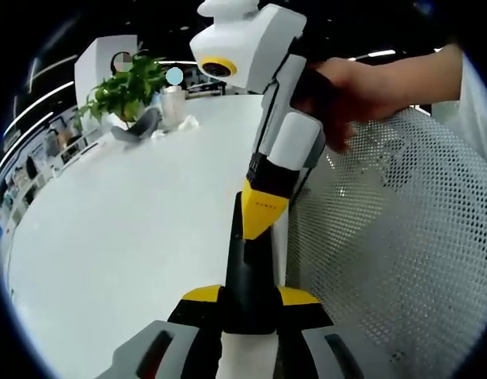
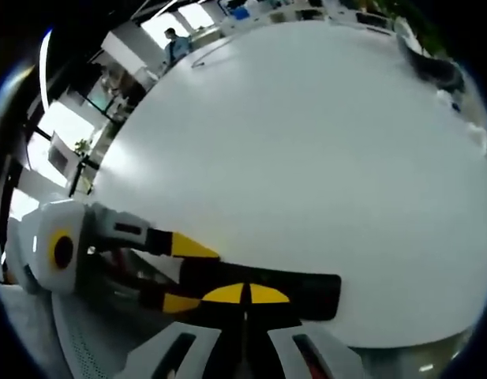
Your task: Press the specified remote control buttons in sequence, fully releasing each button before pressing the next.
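Observation:
A black remote control (image 1: pixel 247 272) is held out over the edge of the white table (image 1: pixel 132 237), with my left gripper (image 1: pixel 249 298) shut on its near end, yellow pads on both sides. My right gripper (image 1: pixel 263 212) comes down from the upper right with a hand on it. Its jaws are shut and their yellow tip sits on the remote's top face. In the right gripper view the remote (image 2: pixel 310 290) lies crosswise under my right gripper (image 2: pixel 245 294). My left gripper (image 2: pixel 184 275) clamps its left end. The buttons are hidden.
A white mesh chair back (image 1: pixel 401 237) stands close on the right of the remote. At the table's far end are a potted plant (image 1: pixel 129 87), a clear jar (image 1: pixel 174 103) and a dark object (image 1: pixel 136 130). A person (image 2: pixel 174 43) stands far off beyond the table (image 2: pixel 306 142).

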Tool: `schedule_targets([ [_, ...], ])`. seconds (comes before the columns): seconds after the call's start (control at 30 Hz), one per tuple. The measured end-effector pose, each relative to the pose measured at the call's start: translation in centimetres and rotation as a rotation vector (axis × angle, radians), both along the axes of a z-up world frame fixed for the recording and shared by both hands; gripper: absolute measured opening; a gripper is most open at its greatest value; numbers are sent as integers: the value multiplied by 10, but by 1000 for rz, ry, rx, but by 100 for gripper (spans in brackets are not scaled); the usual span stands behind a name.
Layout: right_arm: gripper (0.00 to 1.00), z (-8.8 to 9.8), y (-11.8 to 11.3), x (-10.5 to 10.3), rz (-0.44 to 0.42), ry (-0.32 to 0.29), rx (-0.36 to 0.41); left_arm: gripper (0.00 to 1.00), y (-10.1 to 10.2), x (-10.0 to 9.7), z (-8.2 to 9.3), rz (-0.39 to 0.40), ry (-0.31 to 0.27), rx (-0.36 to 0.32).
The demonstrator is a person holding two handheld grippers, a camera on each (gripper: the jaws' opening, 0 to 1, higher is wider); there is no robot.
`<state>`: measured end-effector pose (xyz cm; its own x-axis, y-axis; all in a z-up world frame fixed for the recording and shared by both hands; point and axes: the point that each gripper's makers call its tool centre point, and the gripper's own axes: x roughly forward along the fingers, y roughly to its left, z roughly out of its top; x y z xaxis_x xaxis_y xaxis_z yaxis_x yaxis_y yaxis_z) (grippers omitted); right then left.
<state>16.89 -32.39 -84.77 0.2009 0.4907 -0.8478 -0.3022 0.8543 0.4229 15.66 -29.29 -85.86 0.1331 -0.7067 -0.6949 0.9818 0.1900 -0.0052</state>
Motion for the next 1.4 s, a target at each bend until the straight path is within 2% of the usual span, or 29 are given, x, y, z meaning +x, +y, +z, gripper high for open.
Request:
schedule_targets([
  [0.17, 0, 3, -1, -1, -43, 37, 32, 25, 0, 0, 0, -2, 0, -2],
  [0.23, 0, 1, 0, -5, -43, 70, 29, 25, 1, 0, 0, -2, 0, -3],
  [0.33, 0, 1, 2, -9, -28, 89, 21, 25, 0, 0, 0, -3, 0, -3],
  [0.5, 0, -4, -1, -11, -1, 89, -29, 25, 0, 1, 0, -4, -1, -3],
  [0.7, 0, -6, -2, -11, 10, 83, -42, 25, 0, 1, -1, -4, -1, -3],
  [0.9, 0, -7, -1, -15, 57, 52, -83, 25, 0, 1, -1, -3, -1, -5],
  [1.07, 0, -7, -1, -16, 86, 45, -96, 25, 0, 0, -1, -3, -1, -8],
  [1.4, 0, -8, -1, -17, 90, 46, -98, 25, 1, 0, -1, -1, -2, -11],
])
